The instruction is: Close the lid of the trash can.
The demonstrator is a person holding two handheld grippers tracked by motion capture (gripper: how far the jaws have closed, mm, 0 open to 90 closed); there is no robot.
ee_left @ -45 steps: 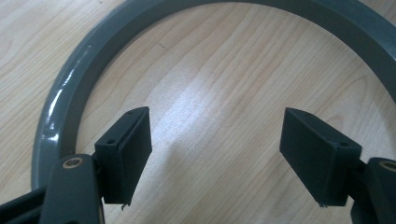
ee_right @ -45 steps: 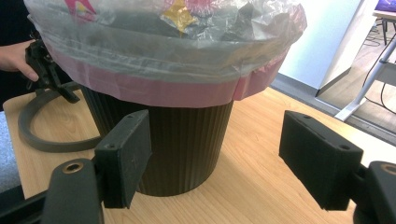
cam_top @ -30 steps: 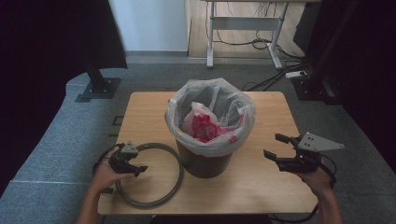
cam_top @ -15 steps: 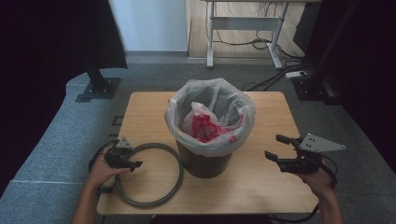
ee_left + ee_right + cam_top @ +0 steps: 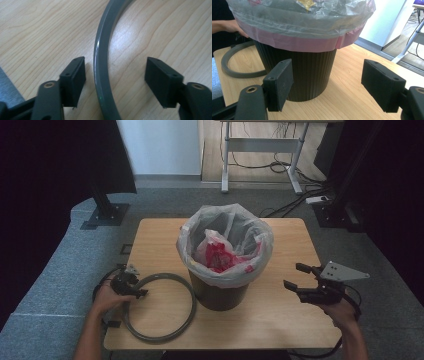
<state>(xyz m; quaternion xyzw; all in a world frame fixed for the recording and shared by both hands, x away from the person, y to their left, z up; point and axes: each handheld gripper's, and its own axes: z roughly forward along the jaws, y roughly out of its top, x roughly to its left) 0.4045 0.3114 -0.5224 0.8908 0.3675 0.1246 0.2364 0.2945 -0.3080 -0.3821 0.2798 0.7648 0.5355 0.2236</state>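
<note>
A grey plastic ring (image 5: pixel 192 312) lies flat on the wooden table (image 5: pixel 280 320), left of a dark ribbed bin (image 5: pixel 220 292). The bin is lined with a clear bag (image 5: pixel 225 240) over a pink one and holds red and white rubbish. My left gripper (image 5: pixel 137 292) is low over the ring's near-left rim. In the left gripper view the ring (image 5: pixel 101 75) runs between the jaws of the left gripper (image 5: pixel 116 61), closer to the left pad. The jaws have just been closing, and neither pad touches the ring. My right gripper (image 5: pixel 294 276) stands open right of the bin, aimed at the bin (image 5: pixel 307 72).
Grey carpet surrounds the table, with a desk frame and cables at the back. Dark stands flank it on both sides. In the right gripper view the person's other hand (image 5: pixel 232 26) and the ring (image 5: pixel 234 72) appear behind the bin.
The left hand has slid a little to the left and sunk onto the ring's rim, and its jaws stand narrower. The right hand and the bin have kept still.
</note>
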